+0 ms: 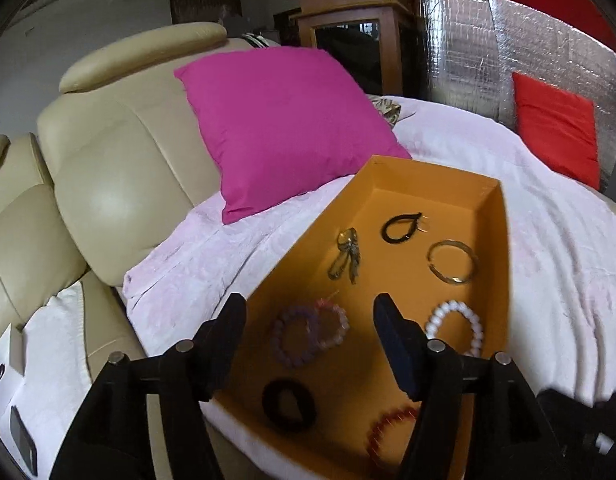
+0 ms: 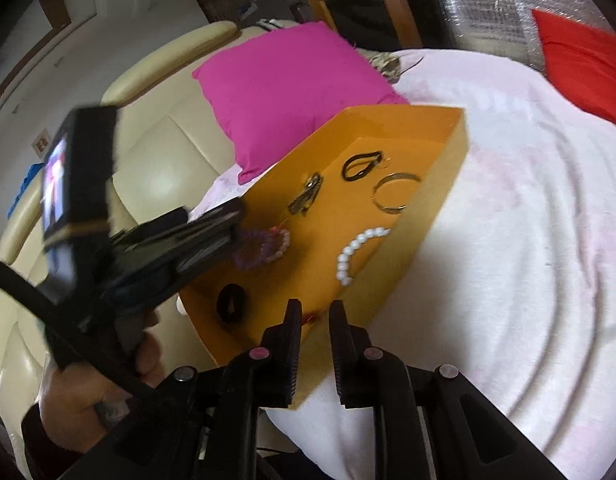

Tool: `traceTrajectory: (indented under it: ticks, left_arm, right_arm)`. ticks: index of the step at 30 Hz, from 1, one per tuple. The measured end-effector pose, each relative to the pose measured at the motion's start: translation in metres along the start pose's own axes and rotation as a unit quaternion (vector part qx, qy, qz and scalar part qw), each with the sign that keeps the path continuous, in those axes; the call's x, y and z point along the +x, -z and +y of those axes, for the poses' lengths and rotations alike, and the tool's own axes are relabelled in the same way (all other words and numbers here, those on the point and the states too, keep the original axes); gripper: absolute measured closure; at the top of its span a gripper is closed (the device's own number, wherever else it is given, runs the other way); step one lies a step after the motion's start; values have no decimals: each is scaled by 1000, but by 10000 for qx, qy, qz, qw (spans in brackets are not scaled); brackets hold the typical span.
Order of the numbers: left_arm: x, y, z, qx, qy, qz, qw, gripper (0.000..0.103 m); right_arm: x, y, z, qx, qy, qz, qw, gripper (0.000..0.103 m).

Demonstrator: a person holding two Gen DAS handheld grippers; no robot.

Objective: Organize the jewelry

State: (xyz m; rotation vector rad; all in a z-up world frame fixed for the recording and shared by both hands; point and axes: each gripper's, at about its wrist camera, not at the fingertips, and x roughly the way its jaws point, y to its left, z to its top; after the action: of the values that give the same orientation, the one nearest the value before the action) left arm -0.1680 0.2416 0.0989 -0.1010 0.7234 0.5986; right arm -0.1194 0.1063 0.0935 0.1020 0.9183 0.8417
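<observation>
Orange tray (image 1: 504, 240) on pink blanket (image 1: 568, 280)

The left gripper (image 1: 308, 322), a black two-finger tool with dark padded fingers (image 1: 392, 330), points forward and downward with its jaws spread wide and nothing between them. In the right wrist view, a bare hand (image 2: 88, 396) with a dark sleeve at the wrist grasps its handle from below. The right gripper (image 2: 315, 320), black with ribbed pads (image 2: 294, 344), also tilts downward, its jaws a narrow gap apart and clamping nothing.
</observation>
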Motion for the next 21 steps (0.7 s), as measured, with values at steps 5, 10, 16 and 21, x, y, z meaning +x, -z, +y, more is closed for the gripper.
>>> traceTrajectory:
  ticks: [5, 10, 16, 21]
  left_arm:
    - [-51, 11, 2, 114, -183, -241, 9995, 21]
    - [-108, 9, 5, 136, -179, -509, 9985, 15]
    - [-178, 6, 6, -28, -70, -950, 9954, 5]
    - [-218, 4, 8, -91, -102, -1170, 9930, 4]
  right_arm:
    - [-39, 5, -11, 62, 205, -159, 9996, 60]
    - [-86, 11, -10, -76, 386, -489, 9980, 50]
    - [-144, 20, 3, -428, 615, -896, 9932, 38]
    - [-186, 29, 22, -792, 788, -1186, 9866, 37]
